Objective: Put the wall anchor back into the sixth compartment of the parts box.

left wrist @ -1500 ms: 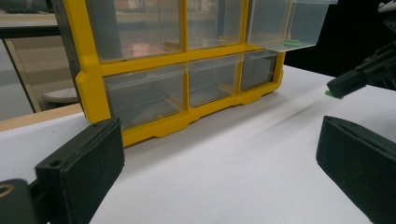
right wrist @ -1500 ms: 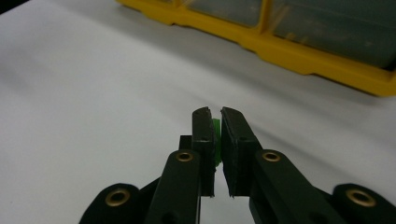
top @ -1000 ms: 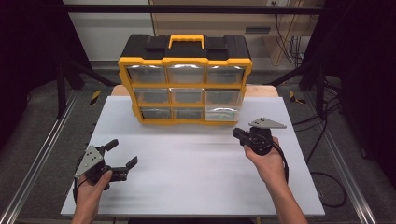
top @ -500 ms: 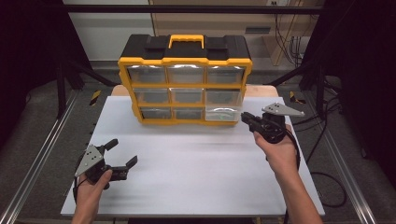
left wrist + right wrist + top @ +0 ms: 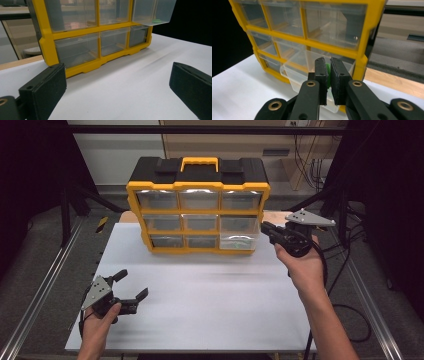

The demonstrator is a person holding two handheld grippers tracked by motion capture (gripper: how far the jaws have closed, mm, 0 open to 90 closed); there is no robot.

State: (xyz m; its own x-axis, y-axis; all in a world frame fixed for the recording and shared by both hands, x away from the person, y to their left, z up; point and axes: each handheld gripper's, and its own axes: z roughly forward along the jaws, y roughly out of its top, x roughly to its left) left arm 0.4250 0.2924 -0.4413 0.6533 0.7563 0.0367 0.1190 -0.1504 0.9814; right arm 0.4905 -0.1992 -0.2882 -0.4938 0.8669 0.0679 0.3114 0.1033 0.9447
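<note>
A yellow-and-black drawer organizer (image 5: 200, 185) stands at the back of the white table top (image 5: 210, 305). Its bottom-right clear drawer (image 5: 239, 241) is pulled out. My right gripper (image 5: 265, 227) hovers just right of that drawer, raised off the table. In the right gripper view its jaws (image 5: 327, 61) are shut on a small green piece (image 5: 328, 73), above the open drawer (image 5: 297, 72). My left gripper (image 5: 134, 282) rests near the front left of the table, open and empty. In the left gripper view (image 5: 117, 77) it faces the organizer (image 5: 47, 42), and a green bit (image 5: 156, 21) lies in the open drawer (image 5: 152, 11).
A wooden surface (image 5: 392, 80) shows behind the white top beside the organizer. Metal rails (image 5: 45, 285) run along both sides of the table. Cables (image 5: 345, 270) trail to the right of my right hand.
My right gripper has risen and shifted right and farther back, from near the table top to beside the pulled-out drawer. My left gripper has stayed put.
</note>
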